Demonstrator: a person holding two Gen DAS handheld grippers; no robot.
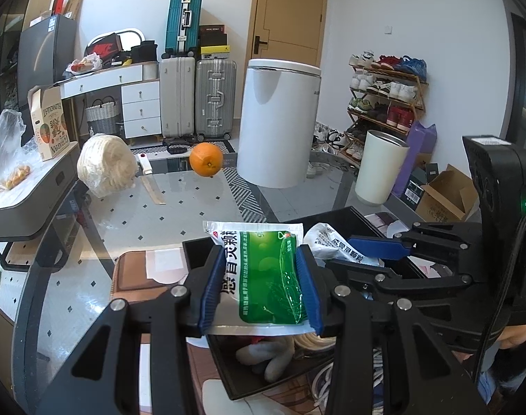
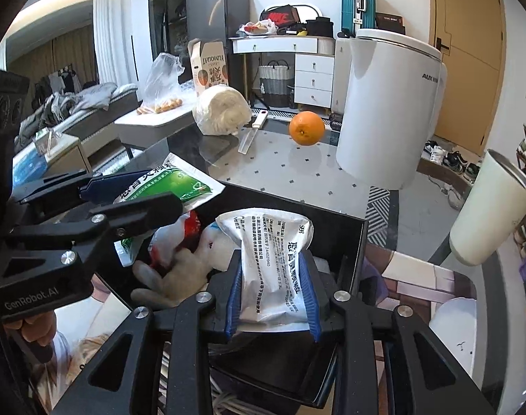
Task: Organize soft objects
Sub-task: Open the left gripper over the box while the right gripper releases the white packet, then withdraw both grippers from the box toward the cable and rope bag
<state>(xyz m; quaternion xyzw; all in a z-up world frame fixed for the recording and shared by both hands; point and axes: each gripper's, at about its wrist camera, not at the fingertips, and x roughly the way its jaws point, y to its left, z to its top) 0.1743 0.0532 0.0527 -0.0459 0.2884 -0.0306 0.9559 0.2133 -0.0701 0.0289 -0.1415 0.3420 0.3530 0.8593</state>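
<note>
My left gripper [image 1: 259, 287] is shut on a green and white medicine sachet [image 1: 263, 276] and holds it over the black bin [image 1: 235, 363]. My right gripper [image 2: 273, 294] is shut on a white medicine sachet [image 2: 273, 259] printed with text, over the same black bin [image 2: 353, 242]. Each gripper shows in the other's view, the right [image 1: 377, 247] and the left [image 2: 131, 193] with its green sachet [image 2: 173, 183]. A beige plush toy [image 2: 180, 273] and a red and white packet [image 2: 173, 238] lie inside the bin. A bagged roll of white yarn [image 1: 105, 166] sits far back on the glass table.
An orange [image 1: 206, 159] and a white-handled knife [image 1: 150, 180] lie on the glass table [image 1: 180, 214]. A cream tumbler [image 1: 380, 169] stands at the right. A large white appliance [image 1: 280, 121] stands on the floor behind. A bag of small oranges [image 1: 7, 159] rests on a side unit at left.
</note>
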